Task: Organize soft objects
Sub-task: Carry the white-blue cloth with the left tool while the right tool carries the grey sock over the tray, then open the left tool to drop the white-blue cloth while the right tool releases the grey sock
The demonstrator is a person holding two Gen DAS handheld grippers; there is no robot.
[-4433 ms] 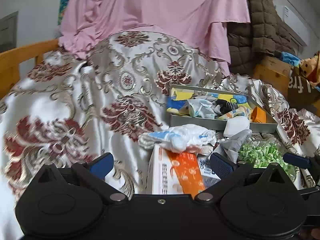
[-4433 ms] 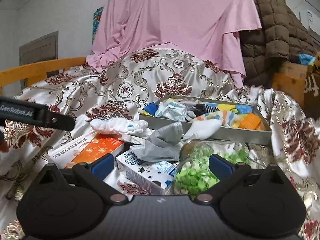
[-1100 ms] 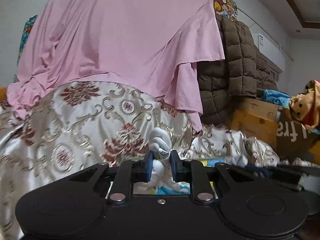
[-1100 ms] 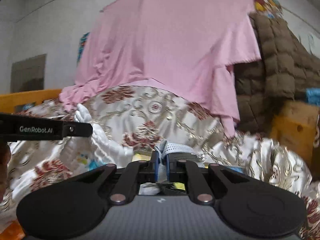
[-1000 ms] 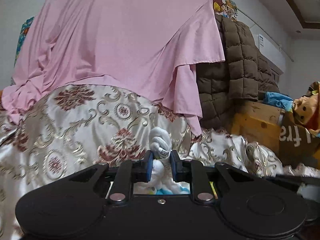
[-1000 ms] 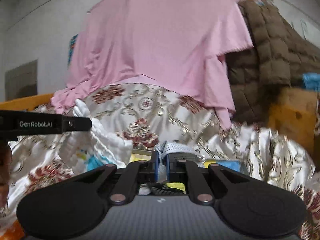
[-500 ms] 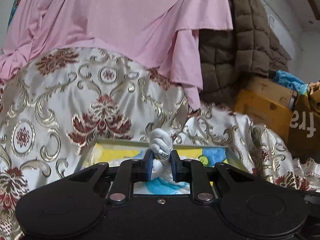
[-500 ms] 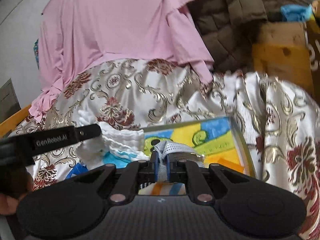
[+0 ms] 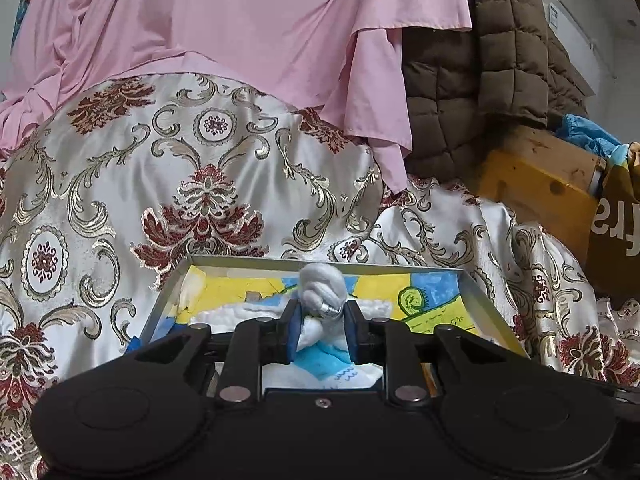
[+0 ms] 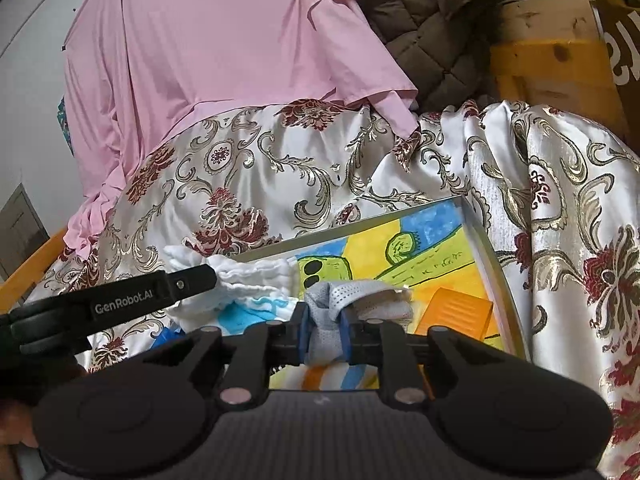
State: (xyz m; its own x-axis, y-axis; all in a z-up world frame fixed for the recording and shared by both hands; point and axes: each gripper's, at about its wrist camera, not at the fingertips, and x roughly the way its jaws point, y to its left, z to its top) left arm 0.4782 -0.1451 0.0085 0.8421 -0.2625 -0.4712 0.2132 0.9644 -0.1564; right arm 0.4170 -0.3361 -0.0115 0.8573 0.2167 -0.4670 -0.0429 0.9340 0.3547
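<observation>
**Both grippers loaded, tray directly ahead**

We hold a soft thing in each gripper, and both now hang over the shallow grey metal tray with the yellow, blue and green cartoon lining [image 9: 486, 304], which we take to be the collecting place for the soft objects.

Our left gripper [image 9: 320, 326] is clamped narrow on a bunched white cloth with light blue print [image 9: 322, 290]. A twisted knot of it bulges up just past the fingertips, while the rest sags below and behind the blue pads [image 9: 294, 330] toward the tray floor. We pinch it at the bunch, it seems, so that the loose folds travel as one lump rather than trailing.

Our right gripper [image 10: 325, 330] is likewise closed tight, on a pale grey perforated fabric piece [image 10: 348, 294]. Its free end fans out forward and to the right of the fingertips, above the tray lining. An orange ridged block [image 10: 460, 314] lies in the tray ahead and to the right of this gripper, and striped fabric shows beneath the fingers.

In the right wrist view the left gripper's finger reaches in from the left, its white cloth draped at the tray's far-left rim.

We judge both pieces ready for release, once low enough to land inside the walls. The tray rests on a white satin bedcover with gold and red flowers [image 9: 120, 200].
</observation>
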